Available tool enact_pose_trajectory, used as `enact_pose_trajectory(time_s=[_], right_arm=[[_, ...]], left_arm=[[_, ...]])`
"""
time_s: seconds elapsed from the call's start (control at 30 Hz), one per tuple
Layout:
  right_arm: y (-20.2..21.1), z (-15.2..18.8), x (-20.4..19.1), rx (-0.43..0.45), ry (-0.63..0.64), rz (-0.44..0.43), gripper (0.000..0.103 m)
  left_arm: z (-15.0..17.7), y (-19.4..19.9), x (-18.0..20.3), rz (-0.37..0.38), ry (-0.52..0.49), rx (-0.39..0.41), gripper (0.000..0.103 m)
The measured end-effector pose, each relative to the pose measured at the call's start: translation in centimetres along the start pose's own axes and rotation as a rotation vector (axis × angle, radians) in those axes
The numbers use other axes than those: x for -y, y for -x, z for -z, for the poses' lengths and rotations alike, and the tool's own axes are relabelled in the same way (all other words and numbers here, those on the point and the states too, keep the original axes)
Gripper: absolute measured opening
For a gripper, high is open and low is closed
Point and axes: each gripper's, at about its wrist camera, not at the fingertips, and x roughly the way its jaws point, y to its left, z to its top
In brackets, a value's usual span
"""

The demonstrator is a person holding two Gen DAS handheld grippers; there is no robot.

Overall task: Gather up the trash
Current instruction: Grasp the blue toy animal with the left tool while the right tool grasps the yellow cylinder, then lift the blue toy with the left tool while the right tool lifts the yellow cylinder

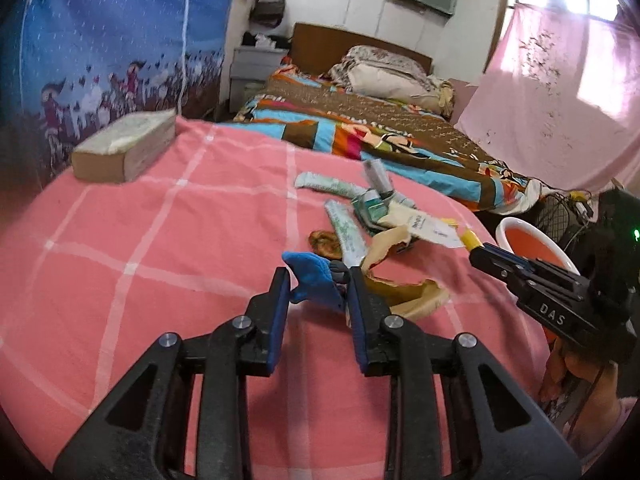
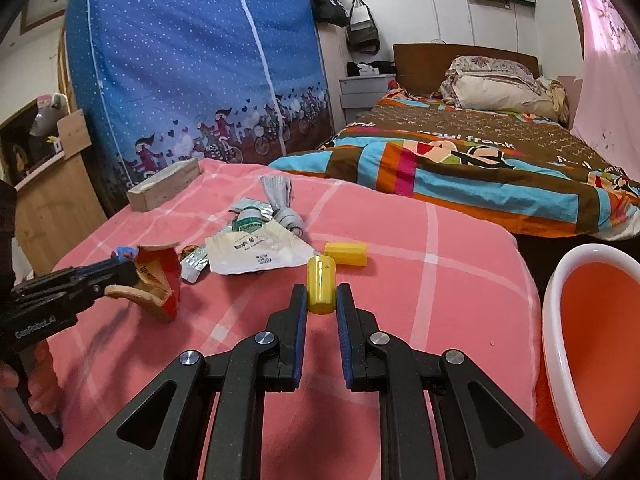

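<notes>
You are in a bedroom, working over a pink checked blanket that covers the surface in front of you. Behind it is a bed with a bright striped quilt.

From your left gripper's camera, your left gripper pinches a blue scrap between its two pads, close to the tips. Touching its right finger is a torn brown and cream wrapper. The rest of the trash pile lies just past the tips, toward the far right edge of the blanket. A brown box sits well apart, at the far left corner. Your right gripper comes in from the right with a yellow piece at its tips. Beside it, off the right edge of the blanket, stands a white bin with an orange inside.

From your right gripper's camera, your right gripper is pressed together on a yellow tube, which stands up between the pads. A second yellow piece lies on the blanket just past the tips. A white paper packet and the other wrappers lie near it, to the left. Your left gripper holds the blue scrap and the red and cream wrapper at the left edge. The bin stands on the right.
</notes>
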Motion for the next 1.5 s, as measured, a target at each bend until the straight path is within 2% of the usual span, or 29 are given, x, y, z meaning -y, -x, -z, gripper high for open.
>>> enact_pose_trajectory(time_s=[0.3,0.63,0.73,0.93,1.03,1.13,1.23,1.5], right_arm=[[-0.1,0.3,0.0,-0.01,-0.003,-0.002,0.013],[-0.7,0.5,0.2,-0.05,-0.017,-0.007,0.013],[-0.9,0.6,0.3,-0.063,-0.019,-0.007,0.013],[-1.1,0.6,0.0,-0.073,-0.006,0.004,0.013],[-1.1,0.6,-0.1,-0.074,-0.009,0.001,0.013],[-1.2,0.7,0.0,-0.076,-0.014,-0.005,0.013],[-1.2,0.7,0.3,-0.076,-0.024,-0.017,0.013],[-0.4,0.7,0.0,-0.041,-0.006,-0.033,0.013]], left_arm=[[0.6,-0.1,-1.9,0.051,0.135,-0.022,0.033],[0.7,0.1,-2.9,0.078,0.21,-0.024,0.05],[0.6,0.1,-3.1,0.08,0.22,-0.021,0.051],[0.7,-0.1,-2.8,0.079,0.201,-0.035,0.048],[0.7,-0.5,-2.5,0.079,0.168,-0.062,0.043],[0.8,-0.8,-2.1,0.093,0.14,-0.082,0.031],[0.8,-0.6,-2.2,0.094,0.139,-0.075,0.03],[0.5,1.1,-3.8,0.059,0.223,0.042,0.03]])
